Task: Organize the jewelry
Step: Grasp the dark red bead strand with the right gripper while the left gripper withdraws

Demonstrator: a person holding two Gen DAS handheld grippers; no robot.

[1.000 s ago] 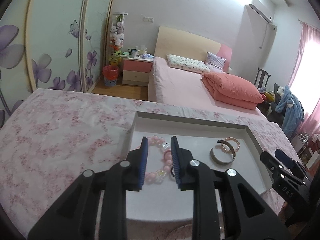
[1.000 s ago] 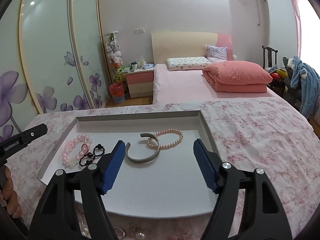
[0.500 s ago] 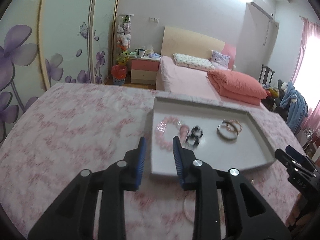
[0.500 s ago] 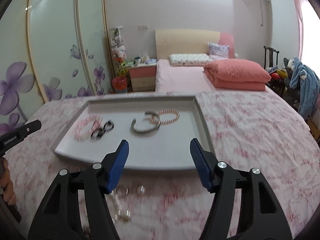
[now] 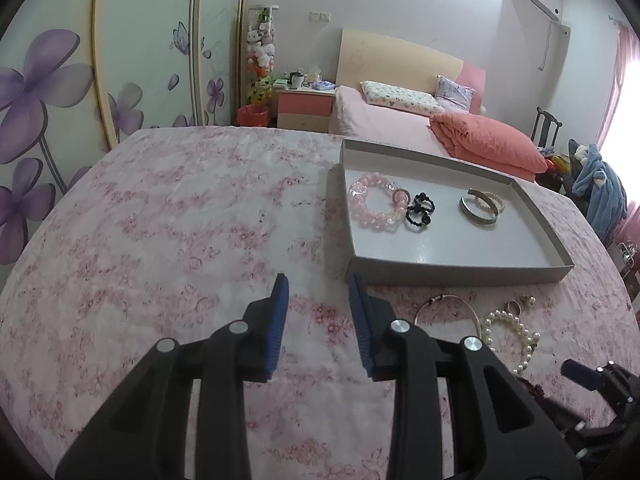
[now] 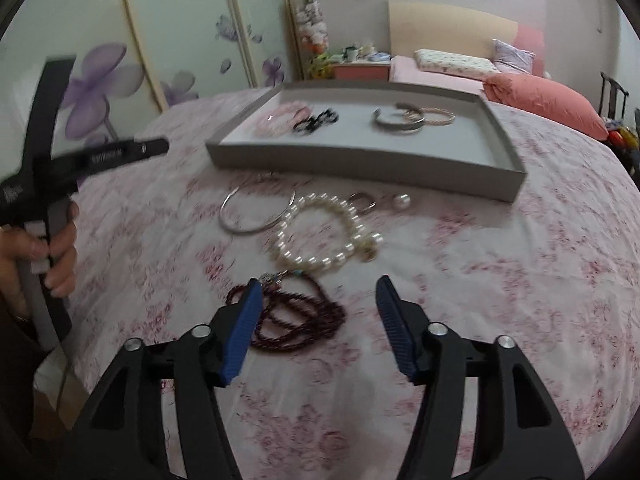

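While my left gripper hangs over bare cloth with its jaws narrow and opening, nothing sits between its blue pads, and the near left corner of the grey tray lies just beyond its right finger. My right gripper stands wide with nothing pressed between its pads; the dark red bead necklace lies coiled on the cloth under its left finger, partly inside the gap. Just beyond that necklace rests the white pearl bracelet, and to its left, just beside it, the thin silver bangle. A small ring and a pearl earring lie between the bracelet and the tray's near wall. Inside the tray, at the far left, the pink bead bracelet touches the black bead bracelet; to the right, well apart from those, the silver cuff overlaps a small pearl strand. All of it sits on the pink floral tablecloth. From the right wrist view, my left hand grips its tool's handle at the near left.
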